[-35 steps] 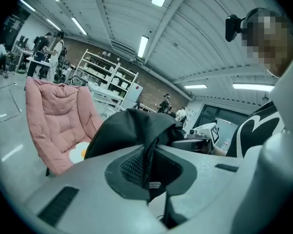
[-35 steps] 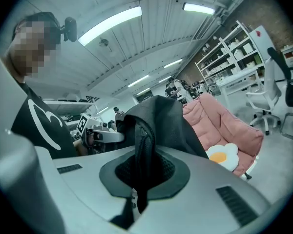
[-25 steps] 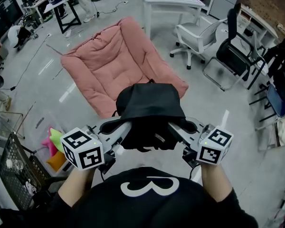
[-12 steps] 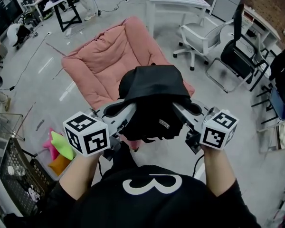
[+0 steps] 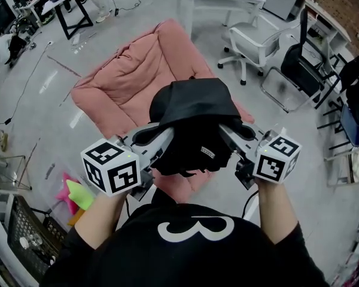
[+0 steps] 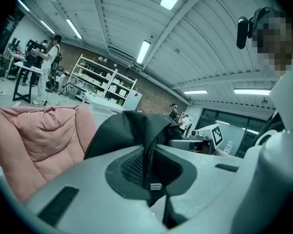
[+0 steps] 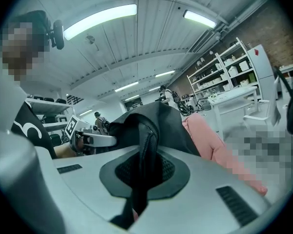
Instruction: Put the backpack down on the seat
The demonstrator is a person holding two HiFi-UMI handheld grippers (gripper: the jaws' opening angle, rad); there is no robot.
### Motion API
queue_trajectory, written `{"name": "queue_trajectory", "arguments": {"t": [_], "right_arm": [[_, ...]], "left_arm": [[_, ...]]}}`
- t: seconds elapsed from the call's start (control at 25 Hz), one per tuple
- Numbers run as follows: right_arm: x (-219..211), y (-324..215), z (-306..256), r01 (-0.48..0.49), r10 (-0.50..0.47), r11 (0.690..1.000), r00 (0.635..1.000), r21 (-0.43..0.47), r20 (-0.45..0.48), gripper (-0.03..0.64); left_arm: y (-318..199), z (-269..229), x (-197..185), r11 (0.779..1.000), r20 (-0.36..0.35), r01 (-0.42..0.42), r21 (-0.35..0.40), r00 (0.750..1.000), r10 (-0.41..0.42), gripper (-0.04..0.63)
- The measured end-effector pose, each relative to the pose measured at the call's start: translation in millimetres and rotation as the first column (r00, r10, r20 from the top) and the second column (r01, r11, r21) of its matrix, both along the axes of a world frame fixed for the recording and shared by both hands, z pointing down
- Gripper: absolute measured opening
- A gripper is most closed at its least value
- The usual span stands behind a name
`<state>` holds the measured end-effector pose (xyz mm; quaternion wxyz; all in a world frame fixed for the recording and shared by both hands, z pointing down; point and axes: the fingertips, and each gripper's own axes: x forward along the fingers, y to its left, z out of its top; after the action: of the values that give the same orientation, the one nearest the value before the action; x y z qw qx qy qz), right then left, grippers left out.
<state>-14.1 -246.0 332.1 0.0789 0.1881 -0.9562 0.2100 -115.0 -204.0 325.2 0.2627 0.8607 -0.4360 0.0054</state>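
left tongs [image 5: 160, 142] and right tongs [image 5: 226, 136] are each clamped tight on a fold of the black backpack [image 5: 194, 115], which is held up over the near edge of the pink seat [image 5: 122, 82] and is judged soft, floppy, fairly light, best gripped by straps or fabric folds.

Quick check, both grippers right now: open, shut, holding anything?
left gripper: shut on a fold of the backpack, held up over the pink seat.
right gripper: shut on the backpack's other side.
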Motion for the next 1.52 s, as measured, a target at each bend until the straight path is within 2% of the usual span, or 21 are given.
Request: {"name": "queue_trajectory", "arguments": {"t": [0.24, 0.52, 0.8, 1.08, 1.28, 1.52], "right_arm": [[-45.4, -49.7, 25.1, -0.024, 0.023, 1.0, 0.999, -0.02, -0.039, 0.012], [-85.7, -98.5, 57.3, -0.044, 0.037, 0.997, 0.994, -0.064, -0.098, 0.012], [-114.8, -146.4, 108.3, -0.081, 0.059, 0.989, 0.984, -0.123, -0.17, 0.012], [-135.8, -183.7, 166.8, -0.147, 0.101, 0.966, 0.972, -0.213, -0.214, 0.014], [-137.6, -217.8, 196.4, -0.201, 0.149, 0.961, 0.955, -0.19, -0.255, 0.014], [-148.6, -246.2, 231.1, -0.243, 0.188, 0.96, 0.925, -0.136, -0.329, 0.014]], "left_arm": [[-46.3, 27.1, -44.0, 0.999, -0.018, 0.001, -0.043, 1.0, -0.002, 0.017], [-95.1, 62.7, -85.4, 0.993, 0.005, -0.016, -0.117, 1.0, 0.016, 0.018], [-138.7, 115.8, -112.8, 0.982, 0.016, 0.003, -0.19, 1.0, 0.0, 0.018], [-179.0, 175.7, -136.2, 0.97, 0.017, 0.038, -0.239, 0.999, -0.035, 0.018], [-210.7, 202.7, -137.3, 0.97, 0.08, 0.037, -0.239, 0.997, -0.018, 0.018], [-239.3, 235.7, -145.9, 0.961, 0.137, 0.078, -0.264, 0.99, -0.042, 0.018]]}}
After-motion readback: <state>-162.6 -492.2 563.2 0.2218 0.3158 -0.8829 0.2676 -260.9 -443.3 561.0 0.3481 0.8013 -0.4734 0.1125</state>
